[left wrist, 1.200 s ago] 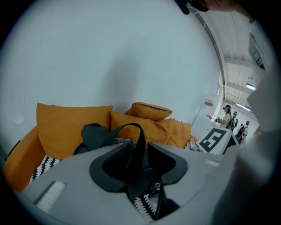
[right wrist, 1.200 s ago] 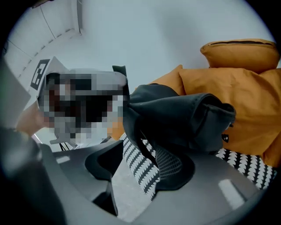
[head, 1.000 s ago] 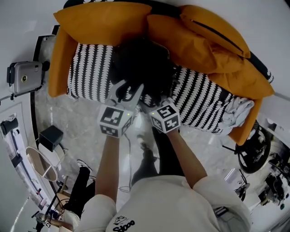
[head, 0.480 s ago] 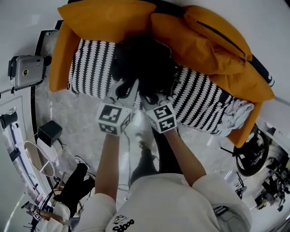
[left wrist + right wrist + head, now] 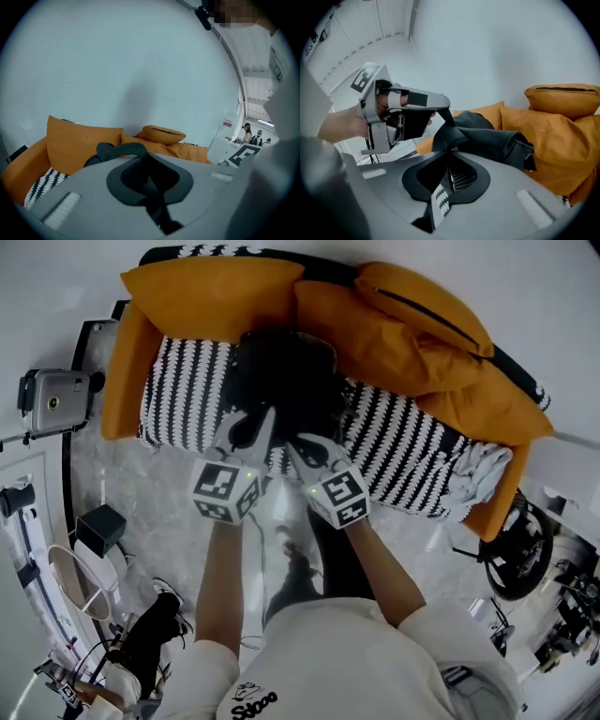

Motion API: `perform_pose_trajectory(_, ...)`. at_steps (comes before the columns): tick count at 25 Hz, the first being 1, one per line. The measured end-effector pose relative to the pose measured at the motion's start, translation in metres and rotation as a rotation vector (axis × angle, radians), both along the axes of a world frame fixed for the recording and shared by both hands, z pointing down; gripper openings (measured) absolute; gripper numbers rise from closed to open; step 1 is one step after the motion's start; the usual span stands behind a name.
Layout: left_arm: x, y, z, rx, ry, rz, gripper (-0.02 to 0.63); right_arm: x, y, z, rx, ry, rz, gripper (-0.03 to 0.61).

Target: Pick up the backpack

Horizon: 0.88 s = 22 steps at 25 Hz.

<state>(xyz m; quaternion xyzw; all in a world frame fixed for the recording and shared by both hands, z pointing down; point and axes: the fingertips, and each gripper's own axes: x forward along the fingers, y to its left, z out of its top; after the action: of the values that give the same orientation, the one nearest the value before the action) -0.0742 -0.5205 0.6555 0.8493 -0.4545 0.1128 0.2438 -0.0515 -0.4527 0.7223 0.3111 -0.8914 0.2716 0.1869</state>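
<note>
A black backpack (image 5: 286, 376) lies on the black-and-white patterned seat of the sofa (image 5: 183, 390), against orange cushions (image 5: 216, 292). My left gripper (image 5: 255, 423) is at its near edge, shut on a black strap (image 5: 117, 150) that loops up over the jaws (image 5: 146, 164). Just to its right, my right gripper (image 5: 302, 442) has just been closing, and a black strap (image 5: 449, 136) is now pinched in it (image 5: 451, 152). In the right gripper view the backpack's body (image 5: 501, 140) hangs beyond the jaws and the left gripper (image 5: 403, 112) holds its strap taut.
More orange cushions (image 5: 422, 324) are piled at the sofa's right end. On the floor to the left are a grey box-shaped device (image 5: 58, 399), a black box (image 5: 105, 526) and a round stand (image 5: 80, 582). Equipment with a wheel (image 5: 516, 554) stands at the right.
Both grippers' jaws, spread wide a second ago, have come together on the backpack's straps. Both hands have risen a little with the straps.
</note>
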Motion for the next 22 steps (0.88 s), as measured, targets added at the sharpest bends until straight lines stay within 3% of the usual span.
perform_pose_trajectory(8,-0.009,0.018,-0.055,0.077,0.010,-0.025,0.012,0.008,0.010,-0.064,0.082,-0.028,-0.001,0.023)
perform_pose_trajectory(22,-0.039,0.134,-0.152,0.182,0.051,-0.080,0.012,-0.004,0.099,-0.169,0.191,-0.037,-0.062,0.023)
